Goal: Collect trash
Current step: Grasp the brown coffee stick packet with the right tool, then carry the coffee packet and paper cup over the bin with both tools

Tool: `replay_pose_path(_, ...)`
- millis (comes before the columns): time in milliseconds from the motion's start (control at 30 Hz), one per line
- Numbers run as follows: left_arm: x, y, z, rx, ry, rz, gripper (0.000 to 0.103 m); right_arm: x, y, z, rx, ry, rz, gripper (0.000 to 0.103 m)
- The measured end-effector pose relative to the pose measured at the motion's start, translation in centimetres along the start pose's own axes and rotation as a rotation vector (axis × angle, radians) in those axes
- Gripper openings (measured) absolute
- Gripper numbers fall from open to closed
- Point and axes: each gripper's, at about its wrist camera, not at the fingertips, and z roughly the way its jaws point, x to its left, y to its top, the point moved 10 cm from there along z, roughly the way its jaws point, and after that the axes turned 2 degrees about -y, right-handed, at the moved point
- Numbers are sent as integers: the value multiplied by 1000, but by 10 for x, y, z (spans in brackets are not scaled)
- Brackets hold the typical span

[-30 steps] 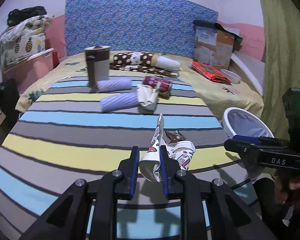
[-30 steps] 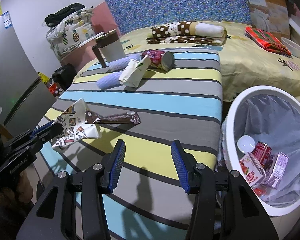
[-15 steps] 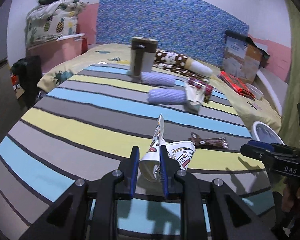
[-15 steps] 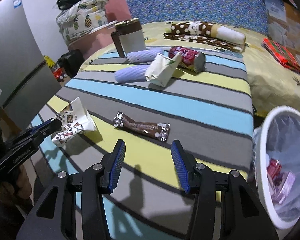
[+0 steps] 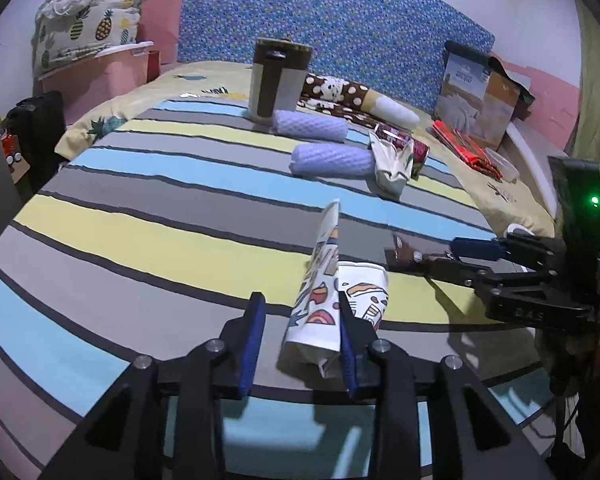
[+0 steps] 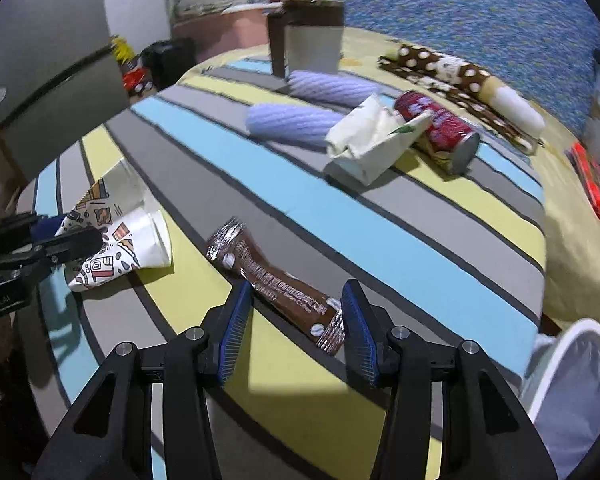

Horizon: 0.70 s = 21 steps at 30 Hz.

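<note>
1. Right gripper (image 6: 296,328): jaws wide apart, straddling the near end of the brown wrapper (image 6: 274,282), gripping nothing; blue pads on either side of it, whether touching it cannot be told.
2. Left gripper (image 5: 302,340): jaws parted, crushed paper cup (image 5: 334,300) between them, leaning on the right pad; left pad clear of it. Firm grip or loose contact: cannot tell.
3. Wrapper lying flat on the striped bedspread (image 6: 380,236), slanting from the cup toward the right gripper, crimped silver ends at both tips.
4. Cup near the bedspread's left edge in the right view, just beside the wrapper's far end, not touching it.
5. Farther back: folded cream carton (image 6: 374,140) leaning against a red can (image 6: 440,128) lying on its side.
6. Beside the carton: 2 lilac rolls (image 6: 292,122), 1 behind the other.
7. Behind the rolls: upright brown-and-white mug (image 6: 306,36).
8. Off the bed's right corner: white bin (image 6: 572,392) with a clear liner, rim only partly visible.
9. At the far end: spotted brown bundle (image 5: 340,94) before a blue patterned headboard (image 5: 332,28).
</note>
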Motion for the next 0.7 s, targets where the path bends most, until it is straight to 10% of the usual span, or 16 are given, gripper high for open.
replay_pose_path(167, -3, -1, 1, 0, -6, -5, 35, -3, -1, 0, 9, 18, 9, 50)
replay_pose_path(300, -7, -2, 2, 0, -6, -3, 35, -5, -4, -5, -1, 5, 73, 26)
replay_pose_path(700, -27, -5, 3, 13, -13, 10, 26, -10, -22, -22, -36, 17, 208, 23)
